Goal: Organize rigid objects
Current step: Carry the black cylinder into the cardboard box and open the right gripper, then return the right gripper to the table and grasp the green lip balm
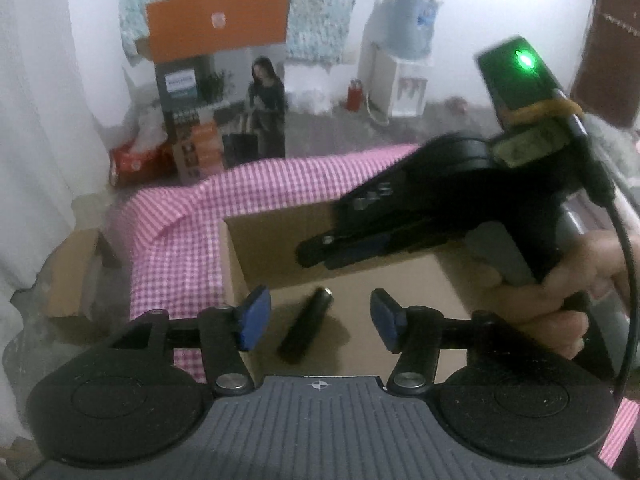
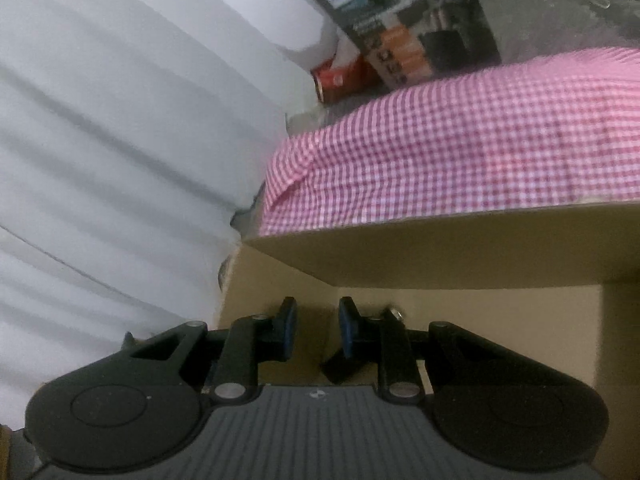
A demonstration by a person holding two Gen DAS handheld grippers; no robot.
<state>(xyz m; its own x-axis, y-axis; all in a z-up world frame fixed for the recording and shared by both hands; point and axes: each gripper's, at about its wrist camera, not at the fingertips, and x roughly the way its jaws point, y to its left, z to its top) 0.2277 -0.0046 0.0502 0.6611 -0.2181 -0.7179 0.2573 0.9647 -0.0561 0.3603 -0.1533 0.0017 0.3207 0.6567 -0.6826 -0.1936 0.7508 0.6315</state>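
Left tongs point(image 1: 320, 322) at lower centre of the left wrist view, jaws standing apart, blue pads point(image 1: 253, 318) clear on both sides of the black tube point(image 1: 306, 326). Not gripping anything. Tube lying loose on the floor of the cardboard box point(image 1: 256, 240), tilted, metal tip toward the far wall.

Right tongs point(image 2: 317, 328) at lower centre of the right wrist view: narrow gap, nothing visible between the pads, poked down into the same box. Also seen from the left side, coming in from the right of the frame with a hand point(image 1: 560, 300) on the grip.

Stuff that could go sideways, guessing here:
- Round tube on a smooth floor, so probably rolls at any nudge from a pad on the way out.
- Two tools crowded in one box; easy to bump each other or clip the tube, since the right one hangs just above it.
- Box probably light, sitting on the pink checked cloth point(image 1: 280, 184) over the bench; catching a wall might drag or tip it.
- Right wrist view hides most of the tube behind a finger, so a blind move there looks risky.
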